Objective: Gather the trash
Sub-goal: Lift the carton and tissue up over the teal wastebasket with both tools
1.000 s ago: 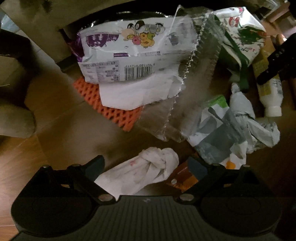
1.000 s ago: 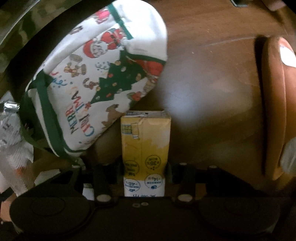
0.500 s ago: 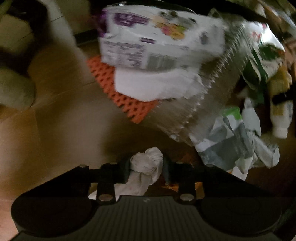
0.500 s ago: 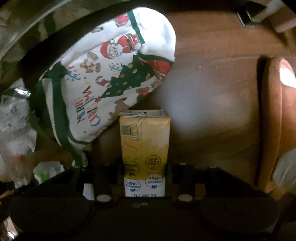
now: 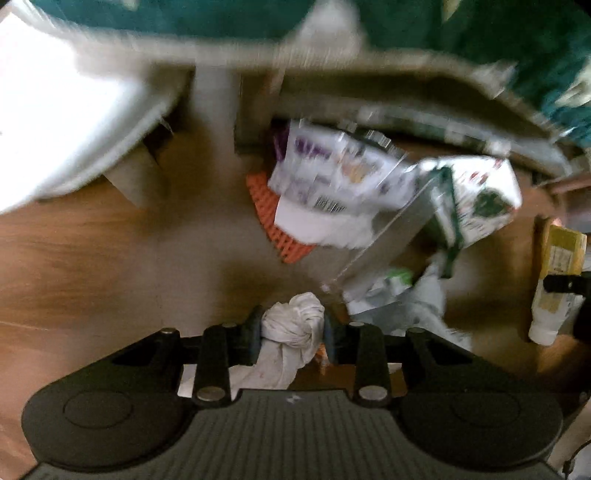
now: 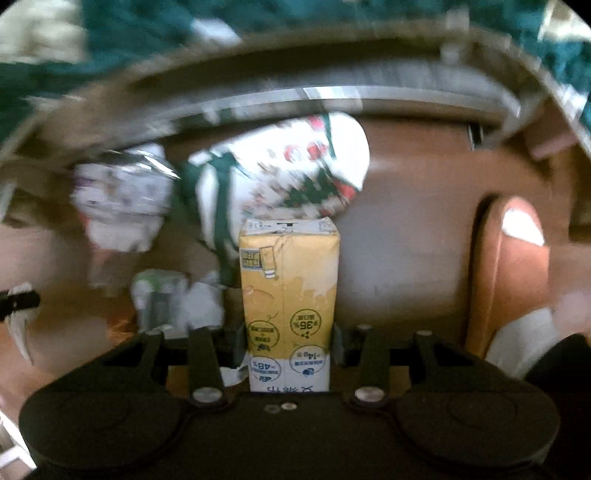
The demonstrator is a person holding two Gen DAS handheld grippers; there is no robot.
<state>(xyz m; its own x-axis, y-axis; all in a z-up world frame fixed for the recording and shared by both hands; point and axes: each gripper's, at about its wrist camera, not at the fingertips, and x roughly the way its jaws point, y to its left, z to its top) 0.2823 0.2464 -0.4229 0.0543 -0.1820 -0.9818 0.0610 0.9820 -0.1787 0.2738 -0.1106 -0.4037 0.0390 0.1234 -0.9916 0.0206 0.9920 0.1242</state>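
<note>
My left gripper [image 5: 291, 334] is shut on a crumpled white tissue [image 5: 295, 325], knotted at the top, and holds it above the wooden floor [image 5: 110, 266]. My right gripper [image 6: 290, 341] is shut on a yellow drink carton [image 6: 290, 280], upright between its pads. That carton [image 5: 559, 254] also shows at the right edge of the left wrist view. Below lies the rest of the trash: a white and purple snack bag [image 5: 332, 173], a clear plastic wrapper [image 5: 388, 236] and crumpled grey-green wrappers [image 5: 399, 291].
A white Christmas-print bag [image 6: 295, 177] with green straps lies on the floor beside the trash; it is seen too as the Christmas bag [image 5: 480, 199]. An orange mesh mat [image 5: 273, 225] sits under the snack bag. A brown curved seat [image 6: 509, 266] stands right. Teal fabric [image 5: 461, 33] hangs above.
The left gripper closed on the white tissue and lifted it off the floor. The right gripper rose with the yellow carton. Both views pulled back from the floor and rolled.
</note>
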